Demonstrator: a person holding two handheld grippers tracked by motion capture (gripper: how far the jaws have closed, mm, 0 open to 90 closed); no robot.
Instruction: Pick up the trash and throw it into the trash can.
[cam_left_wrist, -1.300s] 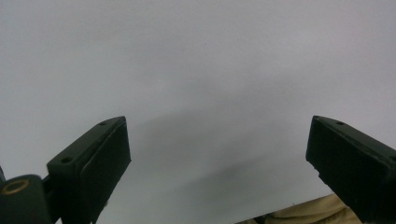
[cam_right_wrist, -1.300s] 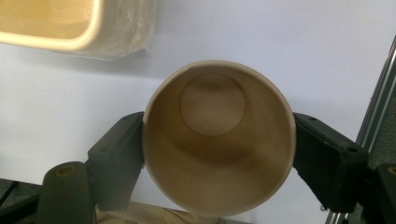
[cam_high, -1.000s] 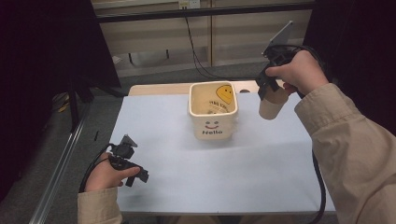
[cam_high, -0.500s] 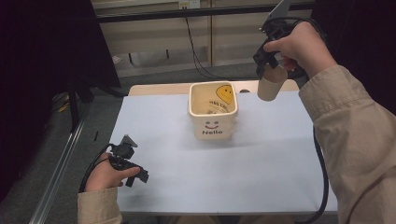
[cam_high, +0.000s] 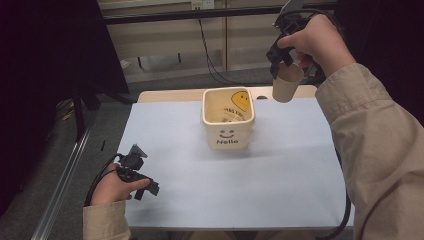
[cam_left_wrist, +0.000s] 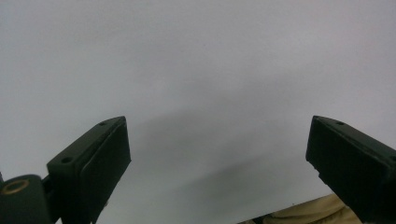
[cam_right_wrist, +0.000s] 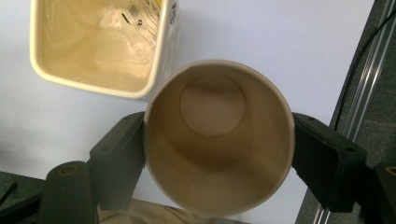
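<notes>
Left gripper (cam_high: 145, 186) rests low, near-left of the bin (cam_high: 228, 137), jaws spread on nothing, parked clear. The bin sits mid-table (cam_high: 190, 200), mouth up to take a drop. Right gripper (cam_high: 281, 64) clamps the paper cup (cam_high: 287, 82) by its sides, raised far-right of the bin, likely for dropping in.

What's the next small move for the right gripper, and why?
Probably carry the paper cup sideways until it sits over the open square bin. The right gripper is shut on the cup and holds it in the air, up beside the bin's far right corner, not above its mouth. The left gripper rests open over the table.
</notes>
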